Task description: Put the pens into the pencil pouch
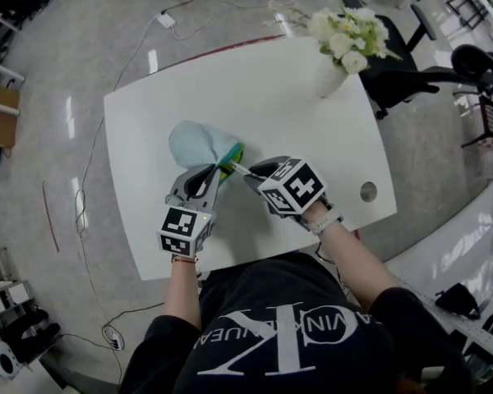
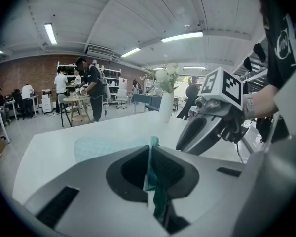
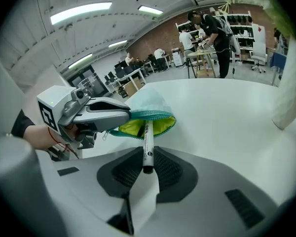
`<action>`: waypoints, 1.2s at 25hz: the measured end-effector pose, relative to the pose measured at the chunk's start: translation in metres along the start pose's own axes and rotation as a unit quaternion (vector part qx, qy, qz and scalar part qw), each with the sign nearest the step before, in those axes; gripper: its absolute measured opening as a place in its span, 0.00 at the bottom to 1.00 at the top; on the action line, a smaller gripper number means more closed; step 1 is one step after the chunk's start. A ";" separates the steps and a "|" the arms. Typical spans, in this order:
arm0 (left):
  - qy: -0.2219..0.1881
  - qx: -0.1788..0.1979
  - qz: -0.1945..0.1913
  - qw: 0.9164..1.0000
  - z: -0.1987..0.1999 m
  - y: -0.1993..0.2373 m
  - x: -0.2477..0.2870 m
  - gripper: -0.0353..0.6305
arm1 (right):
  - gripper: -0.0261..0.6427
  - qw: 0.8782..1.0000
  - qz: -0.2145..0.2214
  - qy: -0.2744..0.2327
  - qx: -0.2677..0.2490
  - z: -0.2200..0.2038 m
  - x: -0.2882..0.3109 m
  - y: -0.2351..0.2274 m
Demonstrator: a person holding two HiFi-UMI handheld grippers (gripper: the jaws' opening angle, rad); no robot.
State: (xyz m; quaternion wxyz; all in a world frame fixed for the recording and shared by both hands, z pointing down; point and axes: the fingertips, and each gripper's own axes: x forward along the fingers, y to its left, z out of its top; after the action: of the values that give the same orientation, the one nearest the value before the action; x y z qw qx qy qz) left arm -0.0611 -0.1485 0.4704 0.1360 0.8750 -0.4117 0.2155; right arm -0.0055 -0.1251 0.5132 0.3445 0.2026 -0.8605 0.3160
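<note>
- Count first: one pencil pouch (image 1: 199,144), one pen (image 3: 147,142) and two tools. I can't tell whether the pouch has more inside.
- Left tool (image 2: 149,168): jaws nearly together, pinching the teal fabric at the pouch's mouth and holding that edge up off the tabletop (image 1: 255,97).
- Right tool (image 3: 147,168): jaws partly apart and clamped on the pen's near end, with the pen running straight out along them.
- The pen's far tip is right at the open mouth, against the yellow-green lining. Most of the barrel is outside.
- The pouch lies around the middle of the tabletop, mouth towards me and closed end pointing away.
- The two tools sit just beside each other at the mouth, tips close but apart.
- Edges: my hands are over the near edge — bare white surface shows left, right and beyond the pouch.
- One vase (image 1: 333,76) of white flowers (image 1: 349,31) stands at the far right corner, well apart from the pouch.
- One round cable hole (image 1: 368,191) is near the right edge.
- One office chair (image 1: 411,72) stands beyond the vase corner.
</note>
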 end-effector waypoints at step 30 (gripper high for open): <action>-0.102 -0.149 -0.042 0.983 0.029 0.002 -0.004 0.08 | 0.27 0.991 -0.008 -0.132 -0.015 0.042 -0.019 0.005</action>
State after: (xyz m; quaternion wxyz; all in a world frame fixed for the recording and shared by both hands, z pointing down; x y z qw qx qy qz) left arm -0.0576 -0.1595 0.4431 0.2315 0.8788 -0.4135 0.0553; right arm -0.0144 -0.1475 0.4739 0.2336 0.2439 -0.9013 0.2714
